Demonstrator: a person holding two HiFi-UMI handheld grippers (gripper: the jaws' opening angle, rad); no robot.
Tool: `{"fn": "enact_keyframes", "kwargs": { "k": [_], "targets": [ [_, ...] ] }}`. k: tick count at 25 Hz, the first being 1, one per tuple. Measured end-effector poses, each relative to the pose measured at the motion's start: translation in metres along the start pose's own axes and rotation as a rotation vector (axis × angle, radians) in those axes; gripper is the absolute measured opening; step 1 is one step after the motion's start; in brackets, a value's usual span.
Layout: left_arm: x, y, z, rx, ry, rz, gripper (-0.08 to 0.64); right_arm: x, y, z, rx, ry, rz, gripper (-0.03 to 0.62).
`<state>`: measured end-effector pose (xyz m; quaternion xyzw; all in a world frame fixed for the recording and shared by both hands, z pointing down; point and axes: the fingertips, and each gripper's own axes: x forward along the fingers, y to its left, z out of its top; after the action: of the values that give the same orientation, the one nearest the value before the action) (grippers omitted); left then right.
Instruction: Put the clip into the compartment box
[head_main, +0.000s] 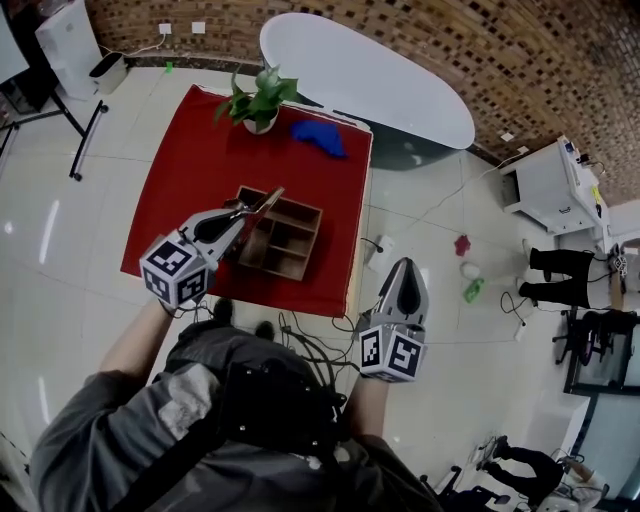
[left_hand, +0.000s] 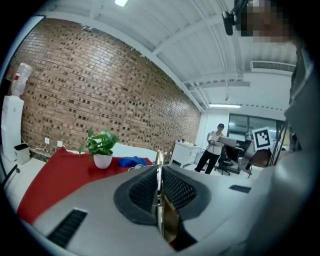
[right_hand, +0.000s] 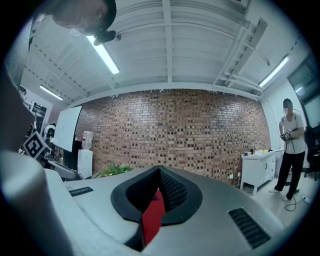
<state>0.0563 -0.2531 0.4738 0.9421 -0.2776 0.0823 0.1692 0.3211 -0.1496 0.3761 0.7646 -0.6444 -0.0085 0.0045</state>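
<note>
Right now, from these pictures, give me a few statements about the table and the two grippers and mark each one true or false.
1. The left gripper is shut on the clip. True.
2. The right gripper hangs over the compartment box. False: it is off the table's right side, over the floor.
3. The potted plant stands inside the box. False: it stands on the red cloth, beyond the box.
4. A blue cloth lies beside the plant. True.
</note>
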Motion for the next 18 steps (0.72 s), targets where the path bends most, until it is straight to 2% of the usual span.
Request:
{"fn": "enact_keyframes", "kwargs": {
  "k": [4, 7, 13, 18],
  "targets": [
    [0.013, 0.005, -0.025, 0.002, -0.002, -0.009, 0.064, 0.001, -0.005, -0.007, -0.004, 0.008, -0.014, 0.018],
    [0.02, 0.011, -0.037, 0.064, -0.003, -0.009, 0.064, 0.004, -0.006, -0.01, -0.008, 0.016, -0.022, 0.019],
    [0.023, 0.019, -0.068, 0.104, 0.055, 0.008, 0.066, 0.009, -0.002, -0.018, -0.008, 0.021, -0.02, 0.018],
    [0.025, 0.014, -0.075, 0.148, 0.083, -0.01, 0.067, 0.016, 0.002, -0.02, -0.004, 0.023, -0.014, 0.018]
  ]
}}
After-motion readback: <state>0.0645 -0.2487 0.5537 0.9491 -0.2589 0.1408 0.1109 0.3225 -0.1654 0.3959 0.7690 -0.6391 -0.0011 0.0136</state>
